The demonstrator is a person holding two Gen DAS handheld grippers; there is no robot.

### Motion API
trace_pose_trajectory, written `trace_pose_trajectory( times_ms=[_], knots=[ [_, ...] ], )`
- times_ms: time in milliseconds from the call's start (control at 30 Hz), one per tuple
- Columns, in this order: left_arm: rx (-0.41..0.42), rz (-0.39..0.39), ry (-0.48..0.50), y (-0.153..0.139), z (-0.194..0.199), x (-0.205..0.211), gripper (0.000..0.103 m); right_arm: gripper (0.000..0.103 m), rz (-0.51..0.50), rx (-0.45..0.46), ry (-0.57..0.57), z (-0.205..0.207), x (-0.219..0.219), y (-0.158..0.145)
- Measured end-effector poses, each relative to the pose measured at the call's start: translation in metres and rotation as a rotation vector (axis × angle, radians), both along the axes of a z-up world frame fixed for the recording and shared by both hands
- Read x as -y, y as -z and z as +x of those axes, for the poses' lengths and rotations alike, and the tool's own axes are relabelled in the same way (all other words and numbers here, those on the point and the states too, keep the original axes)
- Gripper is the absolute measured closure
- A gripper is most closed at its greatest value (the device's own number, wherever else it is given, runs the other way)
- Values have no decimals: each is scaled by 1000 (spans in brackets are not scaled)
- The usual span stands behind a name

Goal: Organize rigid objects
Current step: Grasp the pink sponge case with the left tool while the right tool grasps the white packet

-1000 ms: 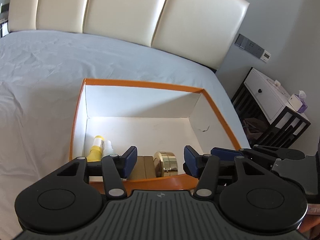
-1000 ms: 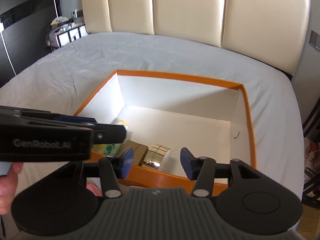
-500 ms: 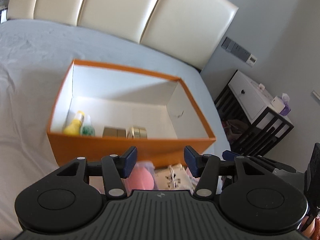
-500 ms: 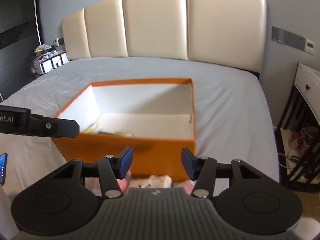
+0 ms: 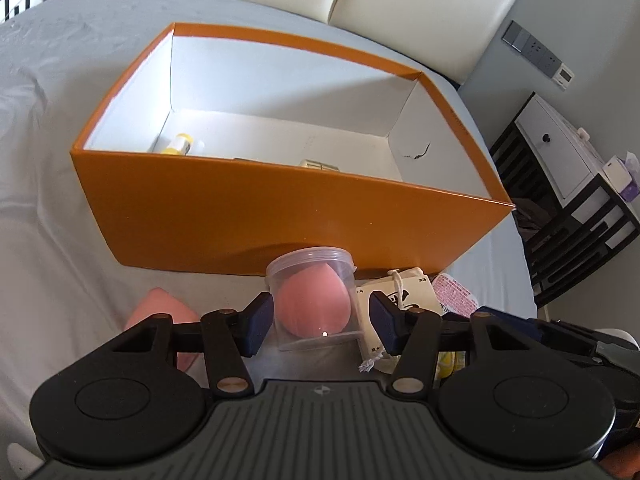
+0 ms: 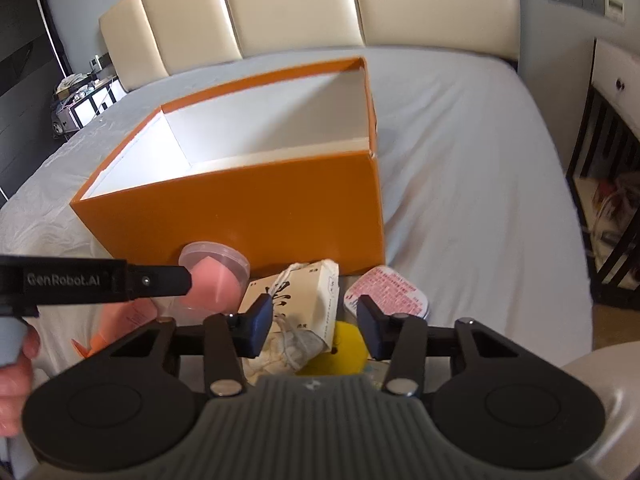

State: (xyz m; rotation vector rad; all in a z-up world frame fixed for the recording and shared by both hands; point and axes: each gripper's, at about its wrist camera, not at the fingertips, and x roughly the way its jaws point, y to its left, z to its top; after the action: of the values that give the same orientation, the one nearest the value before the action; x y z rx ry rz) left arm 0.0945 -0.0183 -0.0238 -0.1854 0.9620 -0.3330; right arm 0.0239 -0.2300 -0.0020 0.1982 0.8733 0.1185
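the clear sponge jar (image 5: 312,300) stands upright on the bed, just near of the orange box (image 5: 280,216) — straddled by my left gripper (image 5: 316,320), jaws opening, untouched; my right gripper (image 6: 314,326) is closing, empty, over the pouch (image 6: 296,300).

Daylight fills both views, bright and soft. Inside the orange box (image 5: 280,216) the white floor glares near its left corner, almost blown out in both views. The box casts a dim shadow on the sheet (image 5: 48,208) along its near wall. A small specular dot glints on the clear case (image 5: 314,300) (low on its front). The cream headboard (image 6: 288,4) shows glossy streaks of reflection. Fisheye bending curves the straight box edges and darkens the corners. The right wrist view is slightly softer, with blur toward its rim.
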Motion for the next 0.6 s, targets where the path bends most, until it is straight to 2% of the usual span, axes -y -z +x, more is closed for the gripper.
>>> trace_pose_trajectory(
  times_ms=[267,467,600],
  knots=[
    [-43,-9,-15,16,14,6,32,64,214,-189,56,31,17,26],
    [-88,8,-53,28,24,2,31,63,324,-255,38,46,20,39],
    [-109,21,-86,36,26,-4,31,65,338,-267,15,54,11,43]
  ],
)
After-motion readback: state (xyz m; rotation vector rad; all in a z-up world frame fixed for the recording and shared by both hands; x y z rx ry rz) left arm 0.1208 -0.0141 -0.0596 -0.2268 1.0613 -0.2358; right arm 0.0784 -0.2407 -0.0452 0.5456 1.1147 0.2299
